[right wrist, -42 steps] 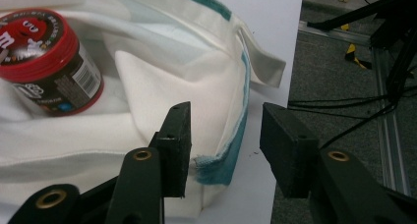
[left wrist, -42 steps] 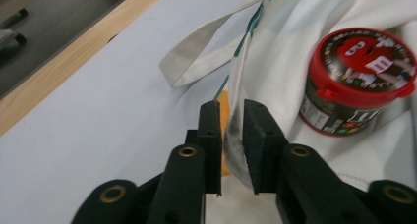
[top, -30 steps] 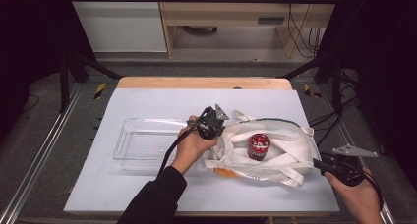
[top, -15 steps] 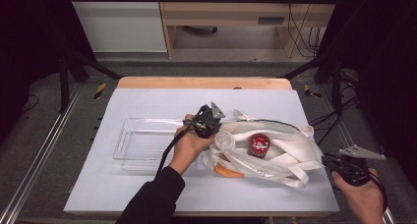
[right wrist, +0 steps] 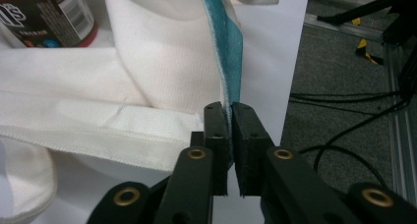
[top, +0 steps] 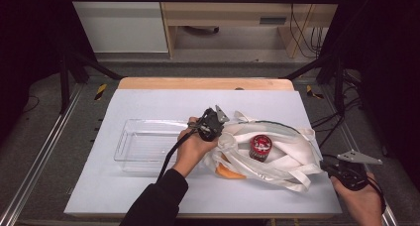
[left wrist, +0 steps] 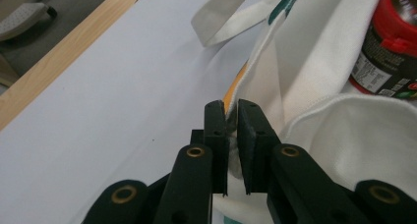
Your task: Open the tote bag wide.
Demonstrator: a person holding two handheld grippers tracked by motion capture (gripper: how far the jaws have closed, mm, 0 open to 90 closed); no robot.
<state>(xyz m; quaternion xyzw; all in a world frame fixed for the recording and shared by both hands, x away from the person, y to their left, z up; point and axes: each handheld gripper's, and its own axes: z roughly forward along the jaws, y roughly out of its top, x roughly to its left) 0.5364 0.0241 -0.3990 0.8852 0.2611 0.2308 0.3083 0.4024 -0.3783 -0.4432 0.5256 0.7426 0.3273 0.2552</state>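
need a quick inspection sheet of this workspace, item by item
surface: pale sheet over a wooden table, flat.
job's things: white tote bag lying open, dark jar with red lid inside, something orange under its near left edge.
clutter: clear plastic tray left of the bag, nothing in it.
grippers: left gripper shut on the bag's left edge; right gripper shut on its teal-trimmed right edge, jaws have just been closing.
cables: left gripper's cable trails along the forearm; loose cables on the floor at right.
surroundings: wooden bench behind, dark frame bars.
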